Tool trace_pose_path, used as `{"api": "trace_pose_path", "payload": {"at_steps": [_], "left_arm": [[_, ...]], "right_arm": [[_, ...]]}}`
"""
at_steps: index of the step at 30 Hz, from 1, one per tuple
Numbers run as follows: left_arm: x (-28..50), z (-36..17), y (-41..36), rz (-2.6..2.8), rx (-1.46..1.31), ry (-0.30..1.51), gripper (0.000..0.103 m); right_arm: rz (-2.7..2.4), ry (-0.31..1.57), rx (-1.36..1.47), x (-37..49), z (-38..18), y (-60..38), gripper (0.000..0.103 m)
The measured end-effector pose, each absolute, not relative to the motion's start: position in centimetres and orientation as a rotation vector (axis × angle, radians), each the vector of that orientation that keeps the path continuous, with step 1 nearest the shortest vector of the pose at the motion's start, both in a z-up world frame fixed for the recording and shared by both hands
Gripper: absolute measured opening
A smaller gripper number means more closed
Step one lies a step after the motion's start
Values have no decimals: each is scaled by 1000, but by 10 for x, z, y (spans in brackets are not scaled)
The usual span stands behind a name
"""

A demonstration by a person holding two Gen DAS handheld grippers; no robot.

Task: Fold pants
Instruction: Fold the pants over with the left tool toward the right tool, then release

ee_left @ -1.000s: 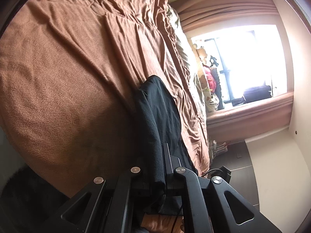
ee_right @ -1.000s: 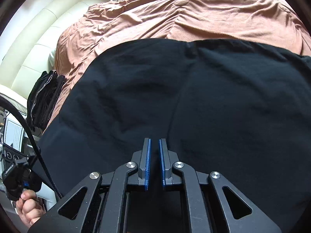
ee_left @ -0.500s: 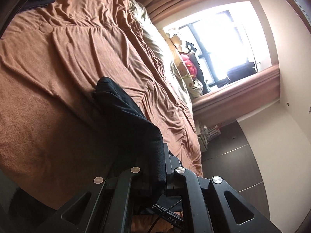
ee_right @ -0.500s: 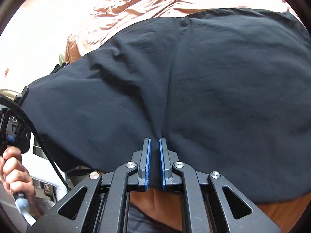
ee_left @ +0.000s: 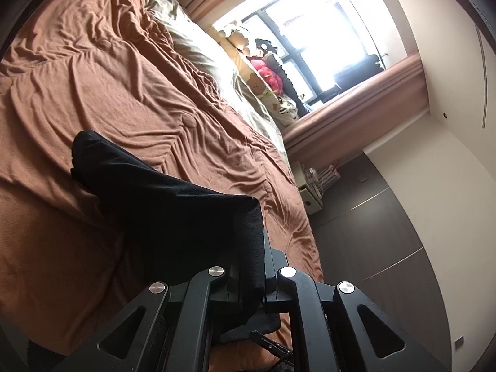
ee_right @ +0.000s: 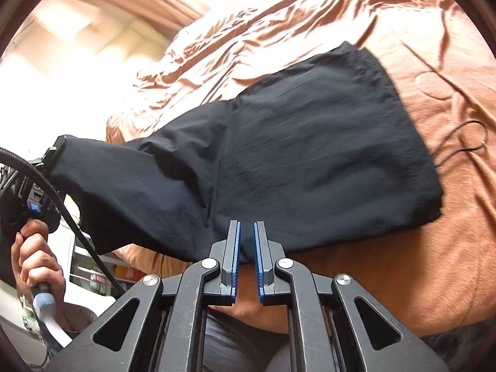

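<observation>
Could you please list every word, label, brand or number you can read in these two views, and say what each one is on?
None can be read.
The soft toys by the window show patterns, no letters.
The boxes beside the bed are too small to tell.
The items on the shelves behind the hand are too blurred.
The black pants show no tag.

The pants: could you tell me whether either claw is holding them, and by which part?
Both hold the pants: the left claw pinches a bunched edge, the right claw the near edge.
</observation>
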State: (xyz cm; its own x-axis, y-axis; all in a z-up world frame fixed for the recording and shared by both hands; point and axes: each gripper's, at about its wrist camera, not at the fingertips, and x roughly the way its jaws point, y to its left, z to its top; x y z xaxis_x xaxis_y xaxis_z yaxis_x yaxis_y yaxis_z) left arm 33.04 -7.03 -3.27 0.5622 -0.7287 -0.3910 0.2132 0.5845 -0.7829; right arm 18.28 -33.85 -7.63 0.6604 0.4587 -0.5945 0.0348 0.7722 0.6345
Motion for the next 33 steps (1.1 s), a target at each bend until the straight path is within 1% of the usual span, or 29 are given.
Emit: {"api": "trace_pose_path", "payload": {"at_steps": [7, 15, 27, 33], "left_arm": [[343, -29, -131, -694, -672, 830, 7], [346, -43, -204, -747, -540, 918, 7], [329, -94, -293, -828, -365, 1083, 7], [306, -109, -309, -864, -292, 1126, 7]], "right_arm": [[204, 787, 706, 146, -78, -376, 6], [145, 760, 767, 104, -82, -396, 6], [78, 759, 802, 60, -87, -422, 6], [61, 763, 821, 53, -92, -431, 6]]}}
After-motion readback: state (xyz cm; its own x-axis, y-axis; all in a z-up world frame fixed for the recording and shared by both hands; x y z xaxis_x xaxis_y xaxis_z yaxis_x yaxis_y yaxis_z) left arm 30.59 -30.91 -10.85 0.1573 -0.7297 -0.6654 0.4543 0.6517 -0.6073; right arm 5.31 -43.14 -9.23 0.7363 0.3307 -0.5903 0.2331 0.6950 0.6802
